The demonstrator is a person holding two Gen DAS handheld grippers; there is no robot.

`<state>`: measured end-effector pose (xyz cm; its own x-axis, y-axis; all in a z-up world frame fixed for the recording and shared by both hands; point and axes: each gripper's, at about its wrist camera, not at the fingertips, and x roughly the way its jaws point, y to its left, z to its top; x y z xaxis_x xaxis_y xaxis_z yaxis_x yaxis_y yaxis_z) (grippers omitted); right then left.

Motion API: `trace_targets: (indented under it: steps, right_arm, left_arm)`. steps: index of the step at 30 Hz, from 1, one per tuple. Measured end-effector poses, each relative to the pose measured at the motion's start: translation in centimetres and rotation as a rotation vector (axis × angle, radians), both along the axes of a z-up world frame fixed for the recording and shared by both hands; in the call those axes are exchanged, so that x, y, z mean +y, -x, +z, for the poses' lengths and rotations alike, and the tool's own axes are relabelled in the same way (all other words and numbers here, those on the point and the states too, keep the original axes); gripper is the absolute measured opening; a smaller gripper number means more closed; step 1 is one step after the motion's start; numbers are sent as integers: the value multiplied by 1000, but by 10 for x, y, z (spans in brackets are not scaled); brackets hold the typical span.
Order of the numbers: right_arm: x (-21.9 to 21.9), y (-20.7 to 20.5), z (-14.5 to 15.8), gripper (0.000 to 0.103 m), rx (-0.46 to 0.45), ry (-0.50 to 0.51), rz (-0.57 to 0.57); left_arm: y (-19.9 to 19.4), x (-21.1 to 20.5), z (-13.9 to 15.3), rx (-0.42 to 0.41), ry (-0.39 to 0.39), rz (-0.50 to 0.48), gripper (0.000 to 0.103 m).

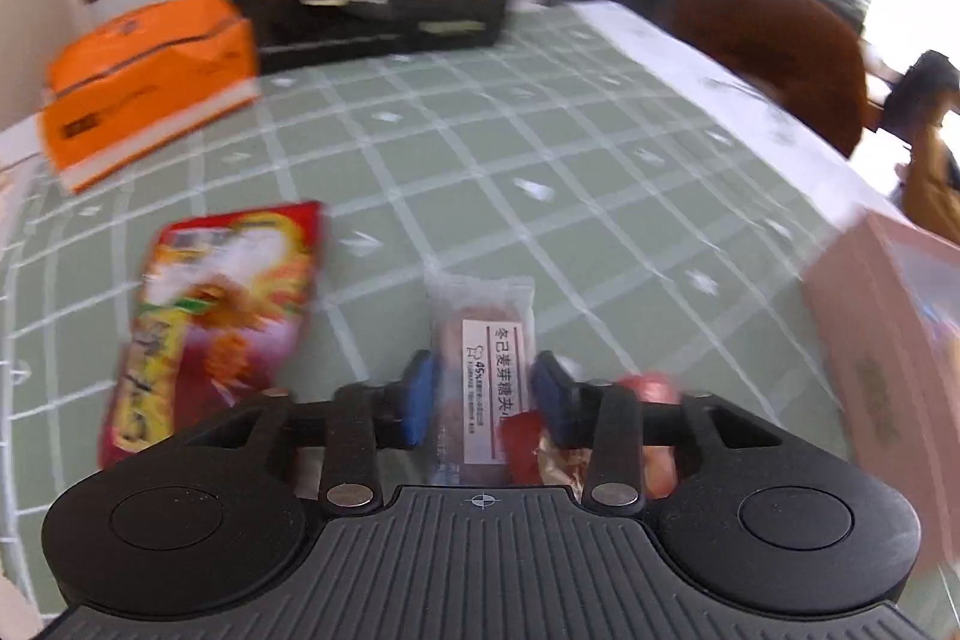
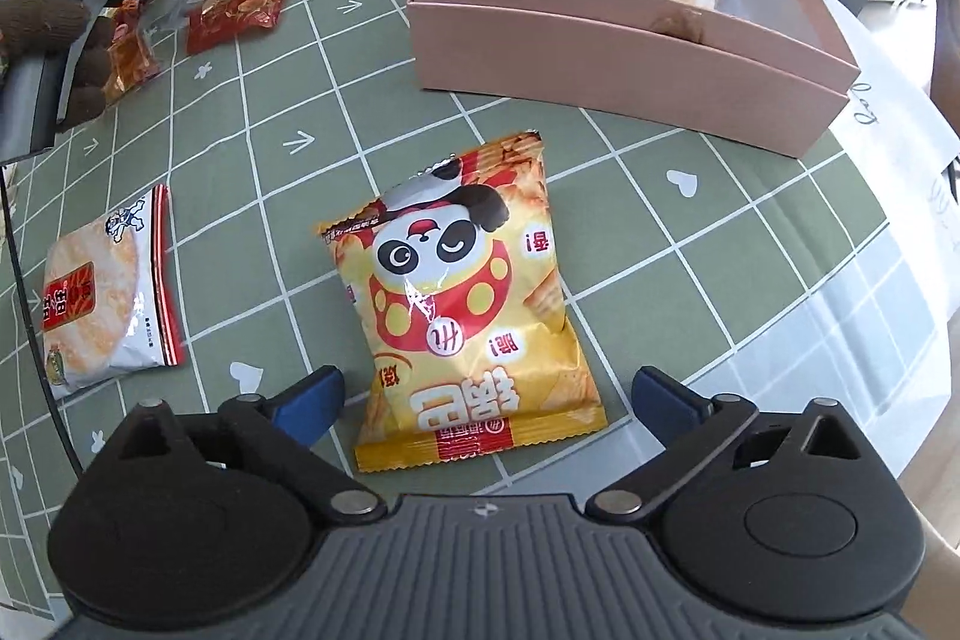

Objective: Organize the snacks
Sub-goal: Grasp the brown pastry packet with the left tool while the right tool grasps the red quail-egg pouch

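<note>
- Right gripper point(image 2: 486, 397): jaws spread wide, holding nothing, either side of the yellow panda snack bag point(image 2: 462, 304) lying on the green checked tablecloth point(image 2: 720, 232), near the pink box point(image 2: 600, 58).
- Left gripper point(image 1: 483, 397): jaws narrow around a clear-wrapped snack bar point(image 1: 483, 340); whether the pads press it, I cannot tell.

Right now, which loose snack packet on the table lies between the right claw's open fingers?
The yellow panda chip bag. It lies between the right claw's wide-open fingers, untouched. The rice cracker packet lies off to the left, and the red packet sits far back.
</note>
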<state>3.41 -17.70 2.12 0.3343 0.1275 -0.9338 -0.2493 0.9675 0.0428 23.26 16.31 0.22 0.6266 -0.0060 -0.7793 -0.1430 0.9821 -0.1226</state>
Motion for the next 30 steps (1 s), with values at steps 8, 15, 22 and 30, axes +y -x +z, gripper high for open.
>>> trace_targets:
  steps: [8,15,22,30]
  right_arm:
    - [-5,5,0,101,-31,-3,17]
    - [-14,-7,34,93,-100,-155,2]
    - [34,-60,43,93,-89,-190,5]
    - [94,-87,16,93,-50,-84,-38]
  left_arm:
    - [51,-46,-1,32,37,-283,34]
    - [110,-58,2,69,78,-344,30]
    - [137,-41,3,68,122,-213,29]
    - [148,-42,3,59,139,-211,29]
